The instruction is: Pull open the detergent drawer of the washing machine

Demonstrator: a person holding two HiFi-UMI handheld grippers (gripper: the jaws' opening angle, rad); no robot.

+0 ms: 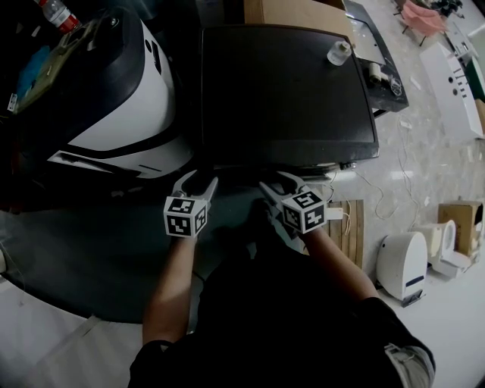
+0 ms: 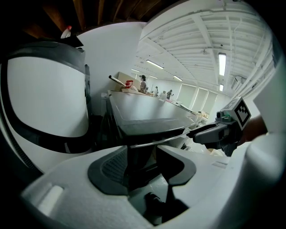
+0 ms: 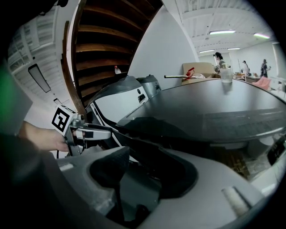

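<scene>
A washing machine with a dark flat top (image 1: 288,91) stands in front of me. In the head view its front face is tucked under the top's near edge, so I cannot make out the detergent drawer. My left gripper (image 1: 198,180) is open at the front left corner of that edge, with the machine's corner (image 2: 143,127) showing between its dark pads and nothing held. My right gripper (image 1: 279,182) is open just right of it, near the dark front under the top (image 3: 152,127). Each gripper shows in the other's view: the right gripper (image 2: 214,132), the left gripper (image 3: 89,132).
A rounded white and black appliance (image 1: 114,98) stands close on the left, with a red-capped bottle (image 1: 59,14) on top. A clear cup (image 1: 339,51) sits on the dark top. A wooden pallet (image 1: 348,227), a small white unit (image 1: 402,261) and a cardboard box (image 1: 462,220) lie on the floor to the right.
</scene>
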